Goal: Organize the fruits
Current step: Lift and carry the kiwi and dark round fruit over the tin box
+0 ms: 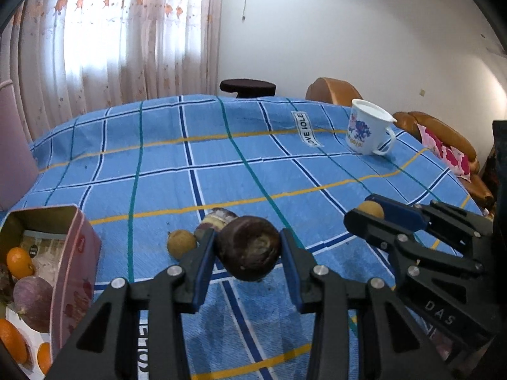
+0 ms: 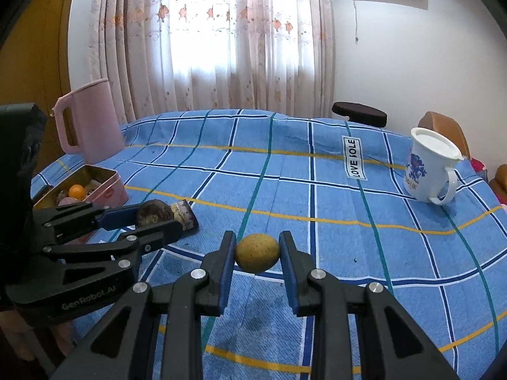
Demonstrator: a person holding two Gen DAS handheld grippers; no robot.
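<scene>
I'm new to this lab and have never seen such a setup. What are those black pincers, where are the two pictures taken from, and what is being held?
They are two hand-held tools, each with a camera looking along its fingers. One picture is from the left tool, closed on a dark brown fruit. The other is from the right tool, closed on a small yellowish fruit. Each tool also shows in the other's picture. On the blue checked tablecloth stand a pink tin already holding oranges, a white mug and a pink jug; another small fruit lies loose.
</scene>
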